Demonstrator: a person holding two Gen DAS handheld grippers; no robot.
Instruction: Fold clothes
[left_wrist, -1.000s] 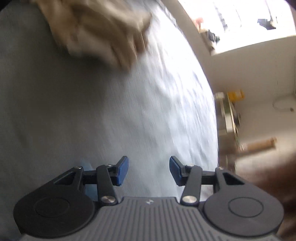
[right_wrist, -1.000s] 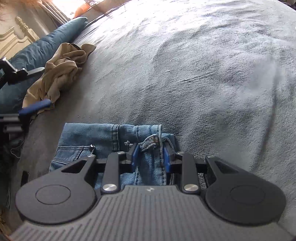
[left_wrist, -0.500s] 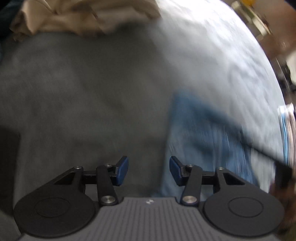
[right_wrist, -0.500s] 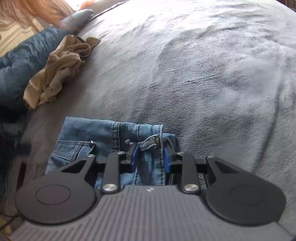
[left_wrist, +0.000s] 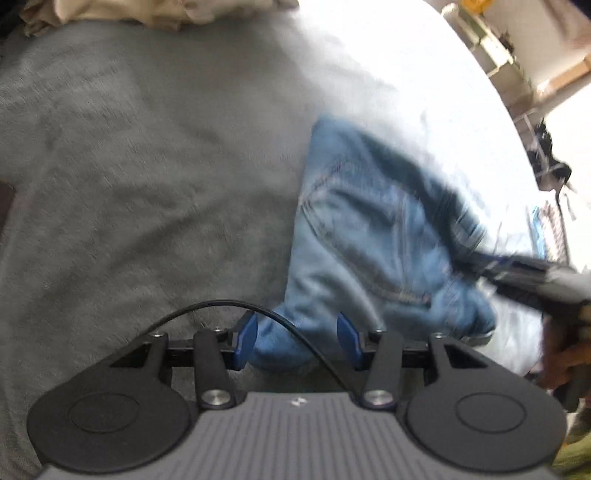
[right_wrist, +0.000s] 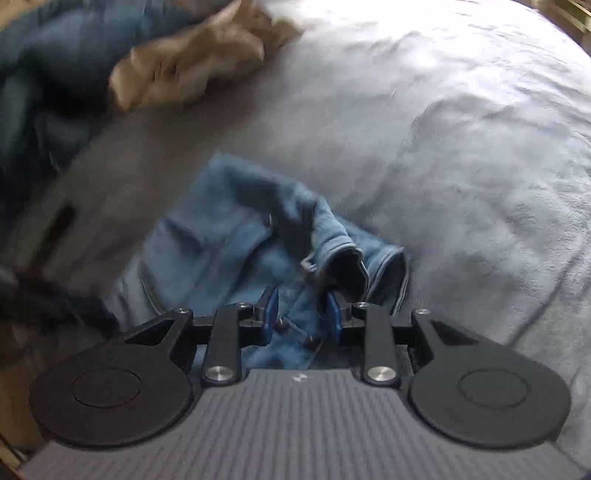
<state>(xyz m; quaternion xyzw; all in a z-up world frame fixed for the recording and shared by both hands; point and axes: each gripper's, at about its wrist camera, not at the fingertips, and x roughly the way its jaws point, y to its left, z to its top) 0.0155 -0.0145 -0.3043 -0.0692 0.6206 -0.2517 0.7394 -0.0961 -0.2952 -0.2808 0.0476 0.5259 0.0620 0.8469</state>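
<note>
Folded blue jeans (left_wrist: 373, 236) lie on the grey bed cover (left_wrist: 129, 166). My left gripper (left_wrist: 297, 341) is open, with a corner of the jeans lying between its blue fingertips. My right gripper (right_wrist: 302, 317) is partly closed around a bunched part of the jeans (right_wrist: 258, 251) at the waistband, and the cloth is lifted and rumpled there. The right gripper also shows in the left wrist view (left_wrist: 524, 269), blurred, at the far edge of the jeans.
A crumpled tan garment (right_wrist: 192, 62) lies further up the bed, also seen in the left wrist view (left_wrist: 155, 11). A dark blue pillow (right_wrist: 48, 55) is beside it. Shelves and room clutter (left_wrist: 498, 44) stand past the bed's edge.
My left gripper swung from the bare cover over to the jeans and now straddles a corner. My right gripper lifted and bunched the waistband, rumpling the jeans.
</note>
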